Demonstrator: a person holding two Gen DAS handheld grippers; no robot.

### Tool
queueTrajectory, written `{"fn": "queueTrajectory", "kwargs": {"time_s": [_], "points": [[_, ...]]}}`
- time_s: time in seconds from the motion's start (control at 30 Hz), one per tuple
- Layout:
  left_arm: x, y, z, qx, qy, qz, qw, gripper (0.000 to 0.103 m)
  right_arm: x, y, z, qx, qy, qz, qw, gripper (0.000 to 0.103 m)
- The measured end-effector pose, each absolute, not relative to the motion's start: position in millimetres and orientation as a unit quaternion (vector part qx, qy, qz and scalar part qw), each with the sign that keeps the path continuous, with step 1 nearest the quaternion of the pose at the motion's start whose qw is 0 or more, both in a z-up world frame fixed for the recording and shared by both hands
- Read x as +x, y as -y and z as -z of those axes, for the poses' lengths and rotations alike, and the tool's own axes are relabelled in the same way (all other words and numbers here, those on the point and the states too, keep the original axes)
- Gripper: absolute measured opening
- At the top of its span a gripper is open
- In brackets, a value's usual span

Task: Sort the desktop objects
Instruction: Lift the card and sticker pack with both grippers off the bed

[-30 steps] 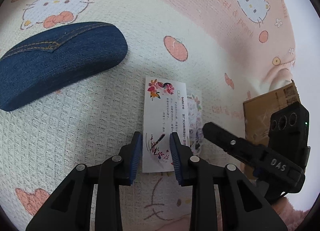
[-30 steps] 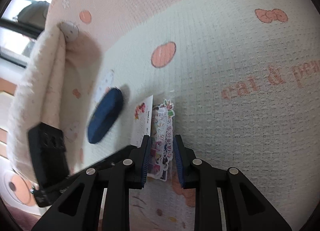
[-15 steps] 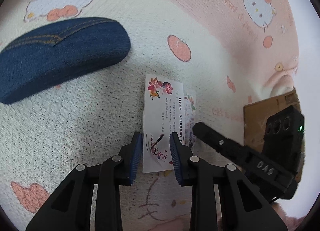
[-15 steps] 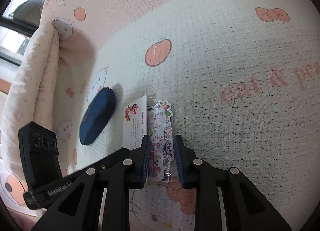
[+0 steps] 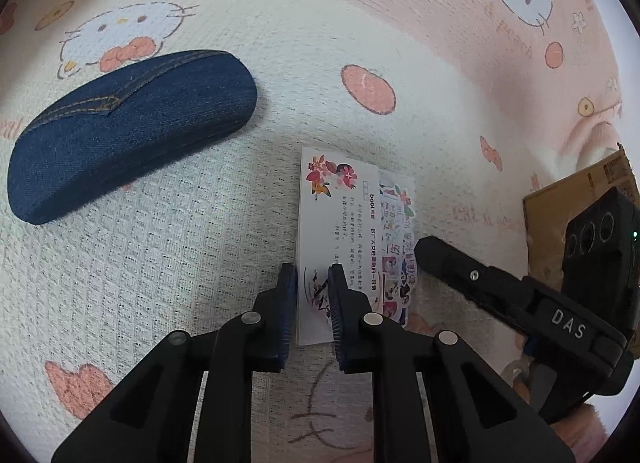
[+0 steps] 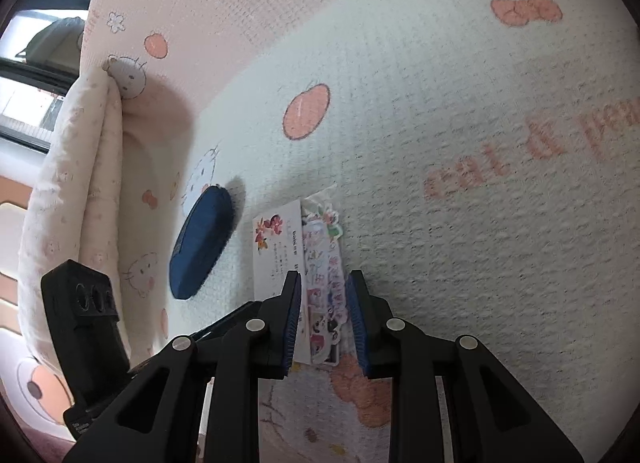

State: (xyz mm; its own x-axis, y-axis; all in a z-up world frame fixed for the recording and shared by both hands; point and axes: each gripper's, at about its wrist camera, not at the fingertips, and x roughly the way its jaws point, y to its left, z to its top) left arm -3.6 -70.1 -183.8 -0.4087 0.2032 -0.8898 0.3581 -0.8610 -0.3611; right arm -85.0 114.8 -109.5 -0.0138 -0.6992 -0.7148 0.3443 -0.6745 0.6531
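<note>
A white flowered card lies on the Hello Kitty cloth, overlapping a clear sticker pack on its right. My left gripper is low over the card's near end, fingers a card-width apart, holding nothing. My right gripper straddles the sticker pack, open and empty; the card lies left of it. A blue denim glasses case lies to the left, also in the right wrist view.
A cardboard box stands at the right edge behind the other gripper's body. A rolled blanket edge rises along the left in the right wrist view. A window is beyond it.
Both grippers pulled back slightly; the right gripper's fingers opened wider around the sticker pack. The card, pack and case have not moved.
</note>
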Motion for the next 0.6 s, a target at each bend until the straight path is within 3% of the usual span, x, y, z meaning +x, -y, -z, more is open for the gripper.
{"fn": "queueTrajectory", "kwargs": {"time_s": [0.13,0.43,0.6], "points": [[-3.8,73.5,185.0,0.543,-0.265,0.796,0.034,0.019,-89.6,-109.4,105.9,0.585,0.114,0.712,0.371,0.022],[-14.2,77.5,185.5,0.563,-0.275,0.779,0.011,0.019,-92.5,-112.2,110.9,0.627,0.145,0.664,0.381,0.022],[-20.3,76.5,182.9,0.576,-0.273,0.770,0.009,0.019,-84.2,-106.9,106.3,0.619,0.113,0.677,0.382,0.022]]}}
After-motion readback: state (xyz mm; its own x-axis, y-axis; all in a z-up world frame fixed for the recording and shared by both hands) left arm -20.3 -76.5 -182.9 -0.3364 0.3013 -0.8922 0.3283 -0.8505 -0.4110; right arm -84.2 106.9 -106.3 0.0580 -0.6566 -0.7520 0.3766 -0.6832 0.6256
